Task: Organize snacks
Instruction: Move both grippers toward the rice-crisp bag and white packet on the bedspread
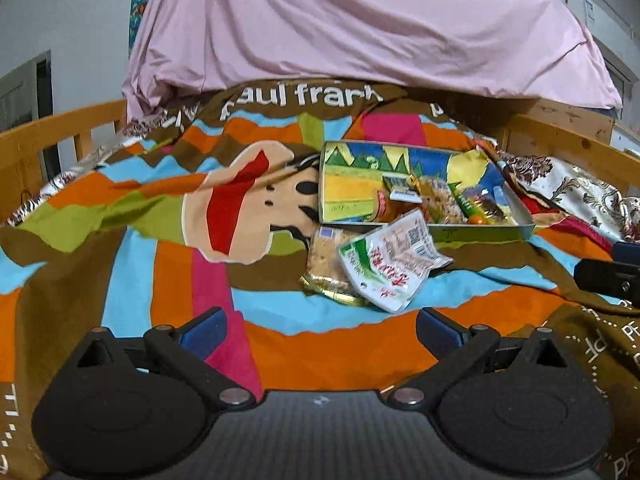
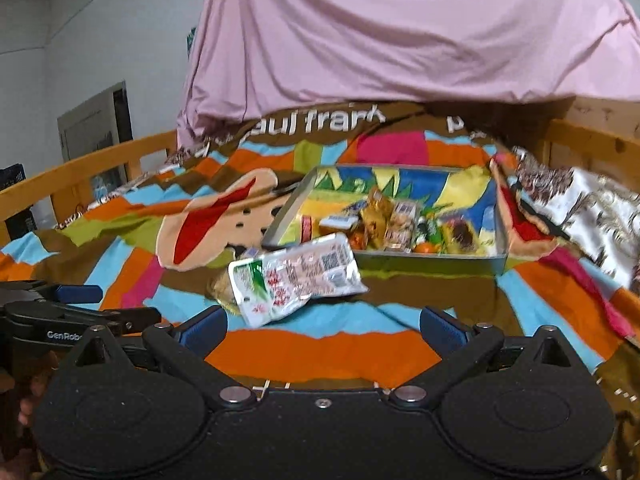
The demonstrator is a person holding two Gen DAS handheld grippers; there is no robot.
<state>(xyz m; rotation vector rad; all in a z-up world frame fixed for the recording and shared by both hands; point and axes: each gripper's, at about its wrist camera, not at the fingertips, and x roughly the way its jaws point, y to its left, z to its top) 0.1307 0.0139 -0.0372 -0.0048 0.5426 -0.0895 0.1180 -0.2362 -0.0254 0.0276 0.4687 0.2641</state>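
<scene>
A shallow tin tray [image 1: 486, 233] [image 2: 432, 261] with a colourful printed bottom holds several small snack packs in its right half. In front of it on the striped bedspread lie two loose packs: a white and green pouch [image 1: 390, 262] [image 2: 292, 280] on top of a clear-wrapped cracker pack [image 1: 324, 268] [image 2: 220, 290]. My left gripper [image 1: 322, 332] is open and empty, low over the bedspread just short of the loose packs. My right gripper [image 2: 322, 330] is likewise open and empty, just short of the pouch. Each gripper shows at the edge of the other's view.
Wooden bed rails [image 1: 60, 124] [image 2: 592, 140] run along both sides. A large pink sheet [image 1: 360, 24] [image 2: 400, 32] hangs over the far end. A floral cloth [image 1: 576, 188] [image 2: 580, 200] lies bunched right of the tray.
</scene>
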